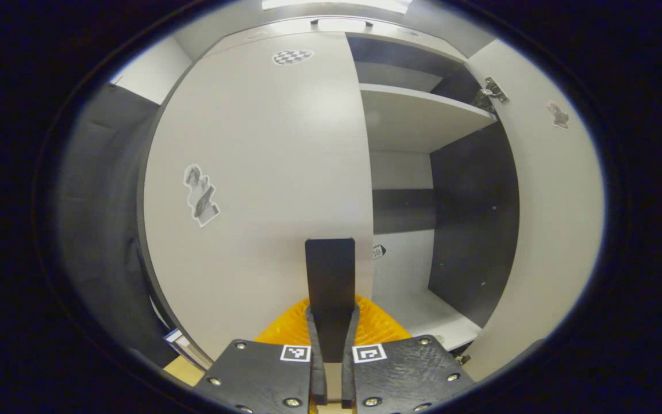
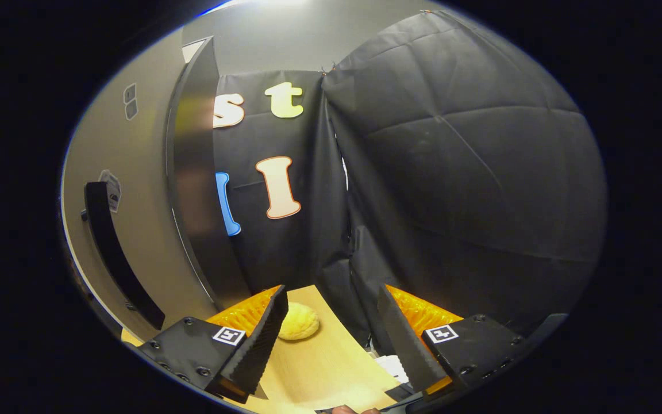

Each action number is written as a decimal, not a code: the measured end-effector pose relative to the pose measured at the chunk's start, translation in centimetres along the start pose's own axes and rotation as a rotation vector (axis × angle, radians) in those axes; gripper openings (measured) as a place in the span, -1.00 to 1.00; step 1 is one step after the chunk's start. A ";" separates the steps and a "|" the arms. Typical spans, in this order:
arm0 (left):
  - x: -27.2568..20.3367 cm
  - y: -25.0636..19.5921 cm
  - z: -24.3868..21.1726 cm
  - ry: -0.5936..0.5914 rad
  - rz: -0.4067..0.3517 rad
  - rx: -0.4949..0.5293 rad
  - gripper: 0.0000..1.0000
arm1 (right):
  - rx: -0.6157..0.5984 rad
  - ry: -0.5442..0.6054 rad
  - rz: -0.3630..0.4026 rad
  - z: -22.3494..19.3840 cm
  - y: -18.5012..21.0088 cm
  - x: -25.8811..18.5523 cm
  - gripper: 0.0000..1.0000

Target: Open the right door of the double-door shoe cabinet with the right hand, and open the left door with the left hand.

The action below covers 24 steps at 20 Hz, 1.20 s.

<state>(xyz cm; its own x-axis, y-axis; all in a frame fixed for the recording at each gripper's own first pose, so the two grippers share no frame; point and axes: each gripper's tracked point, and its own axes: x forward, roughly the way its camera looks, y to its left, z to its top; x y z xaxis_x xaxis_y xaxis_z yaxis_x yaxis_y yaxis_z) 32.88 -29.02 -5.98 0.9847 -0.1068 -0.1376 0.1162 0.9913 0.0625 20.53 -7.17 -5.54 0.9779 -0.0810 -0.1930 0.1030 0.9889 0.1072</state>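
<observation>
My left tool (image 1: 331, 368) sits tight on the left door's handle (image 1: 330, 276). Right door (image 1: 549, 201) stands wide, so the shelves (image 1: 423, 115) are reachable. My right tool (image 2: 328, 339) has free room above the counter (image 2: 325, 362), a round bun (image 2: 299, 322) nearby.

In the left gripper view, the left door's handle (image 1: 330, 287) is gripped, its lower end hidden between the left gripper's (image 1: 331, 345) fingers. The sticker (image 1: 200, 195) on the left door (image 1: 262, 172) is too blurred to make out. In the right gripper view, the round yellowish object (image 2: 299, 322) on the floor (image 2: 331, 368) is partly hidden behind a finger (image 2: 256, 345); what it is cannot be told.
</observation>
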 end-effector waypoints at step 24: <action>-3.1 1.3 -0.6 -0.066 0.000 -0.101 -0.89 | 0.013 -0.026 0.148 1.3 3.4 -1.8 0.84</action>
<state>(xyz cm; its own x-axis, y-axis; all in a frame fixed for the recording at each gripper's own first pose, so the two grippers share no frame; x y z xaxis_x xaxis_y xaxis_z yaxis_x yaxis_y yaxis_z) 29.90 -27.34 -6.09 0.9915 -0.1080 -0.0719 0.1055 0.9937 -0.0379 19.32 -3.81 -3.59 0.9869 0.0621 -0.1489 -0.0403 0.9886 0.1450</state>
